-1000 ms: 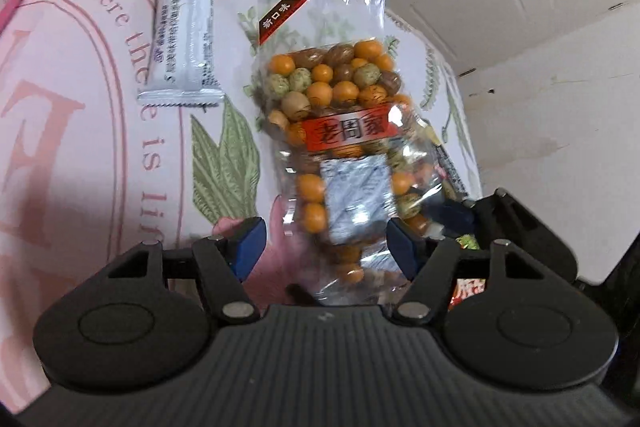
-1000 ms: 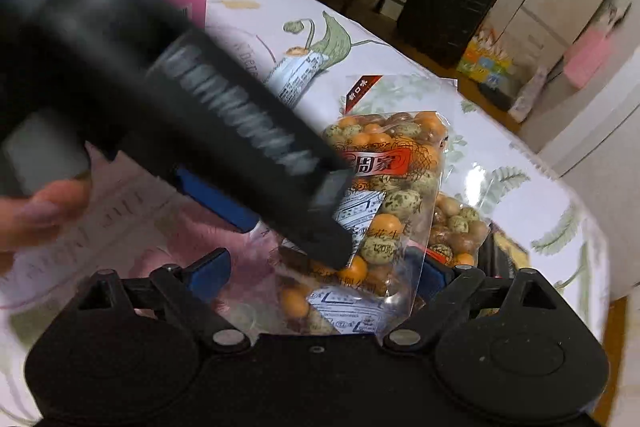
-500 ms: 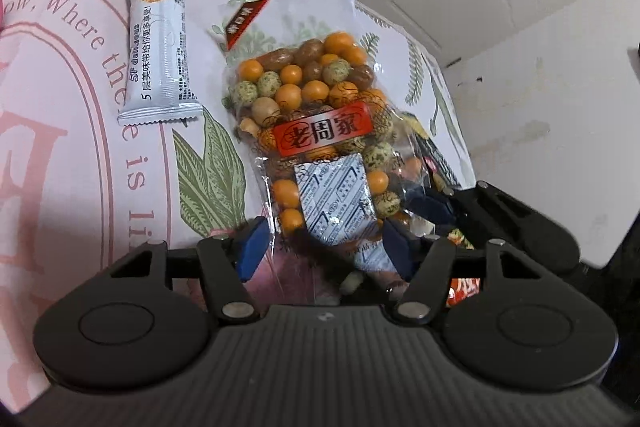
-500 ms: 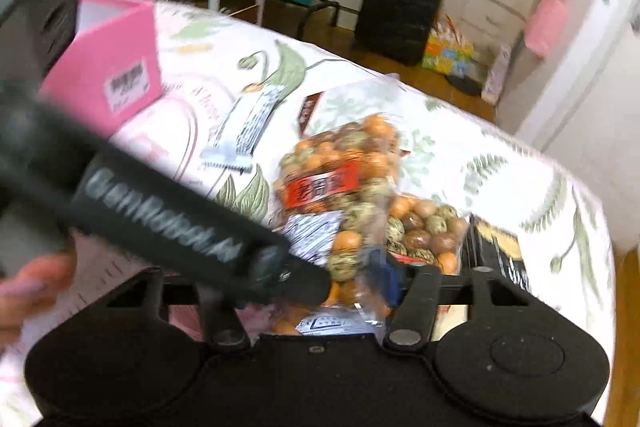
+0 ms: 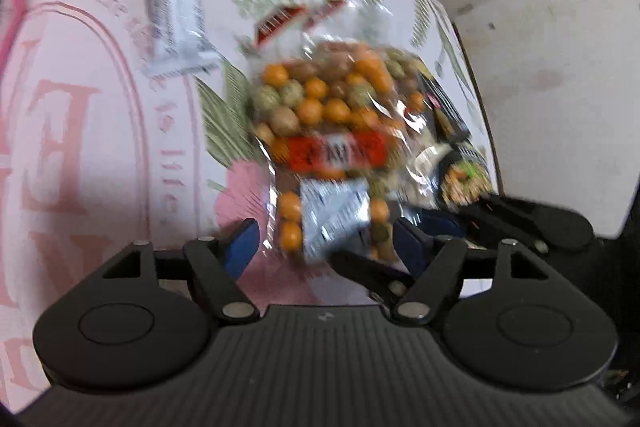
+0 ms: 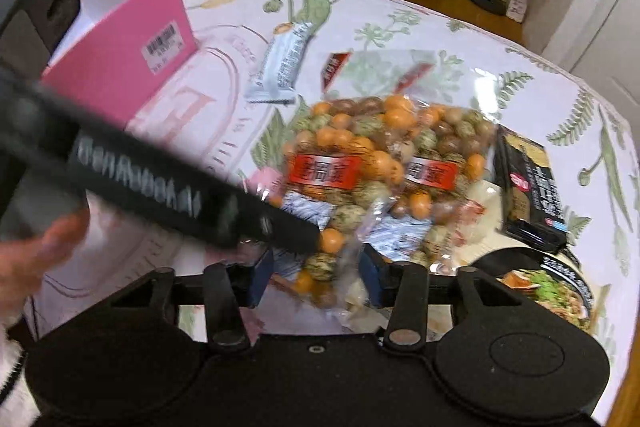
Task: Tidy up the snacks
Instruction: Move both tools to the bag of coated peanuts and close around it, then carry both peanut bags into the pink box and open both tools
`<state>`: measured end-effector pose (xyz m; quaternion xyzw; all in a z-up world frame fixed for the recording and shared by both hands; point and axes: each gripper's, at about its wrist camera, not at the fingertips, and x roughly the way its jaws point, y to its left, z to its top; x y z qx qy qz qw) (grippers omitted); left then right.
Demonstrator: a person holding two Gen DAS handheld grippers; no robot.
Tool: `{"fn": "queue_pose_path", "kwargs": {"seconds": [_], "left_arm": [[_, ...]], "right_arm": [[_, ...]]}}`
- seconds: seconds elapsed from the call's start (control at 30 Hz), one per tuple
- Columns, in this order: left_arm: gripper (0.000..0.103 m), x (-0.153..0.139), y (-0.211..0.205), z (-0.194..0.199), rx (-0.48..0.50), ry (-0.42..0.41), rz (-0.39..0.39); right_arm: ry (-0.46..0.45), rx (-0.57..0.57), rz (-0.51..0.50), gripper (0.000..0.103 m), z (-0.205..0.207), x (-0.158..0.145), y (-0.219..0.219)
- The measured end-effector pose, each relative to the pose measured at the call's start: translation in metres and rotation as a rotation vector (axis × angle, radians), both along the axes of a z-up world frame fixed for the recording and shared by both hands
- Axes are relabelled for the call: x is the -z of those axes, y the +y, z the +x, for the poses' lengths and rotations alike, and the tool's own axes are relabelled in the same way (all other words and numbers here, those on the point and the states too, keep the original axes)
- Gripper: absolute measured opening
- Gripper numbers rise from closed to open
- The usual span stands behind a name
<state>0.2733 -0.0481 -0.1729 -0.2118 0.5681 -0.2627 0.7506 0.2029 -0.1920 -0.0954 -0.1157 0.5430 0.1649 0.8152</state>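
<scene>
A clear bag of mixed coated nuts with a red label lies on the tablecloth; it also shows in the right wrist view, with a second like bag beside it on the right. My left gripper is open, its fingers either side of the first bag's near end. My right gripper is open around the same bag's near end, with the left gripper's body crossing just in front. A white snack bar lies further back, also in the left wrist view.
An open pink box stands at the back left. A black packet and a black instant noodle bowl lie to the right near the table edge. The floral tablecloth covers the table. Beyond are chairs and a suitcase.
Both grippers have pulled back and risen, so more of the table shows. The second nut bag, the black packet and the noodle bowl have come into view. The left view is now motion-blurred.
</scene>
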Motion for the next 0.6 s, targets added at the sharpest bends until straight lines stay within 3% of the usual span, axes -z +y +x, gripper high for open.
{"fn": "queue_pose_path", "kwargs": {"seconds": [0.13,0.17,0.3,0.5,0.6], "left_arm": [[0.072,0.008,0.010,0.010,-0.053,-0.028,-0.053],[0.072,0.010,0.010,0.011,-0.058,-0.031,-0.061],[0.071,0.019,0.001,0.016,-0.029,-0.039,-0.096],[0.068,0.017,-0.009,0.012,0.025,-0.038,-0.080],[0.068,0.014,-0.015,0.006,0.050,-0.033,-0.073]], "right_arm": [[-0.057,-0.024,-0.008,0.067,0.004,0.001,0.004],[-0.074,-0.031,-0.007,0.074,0.005,0.001,0.005],[-0.093,-0.045,-0.011,0.078,0.008,0.009,0.011],[-0.124,-0.059,-0.052,0.095,0.004,0.020,0.024],[-0.160,-0.070,-0.101,0.096,-0.001,0.027,0.032]]}}
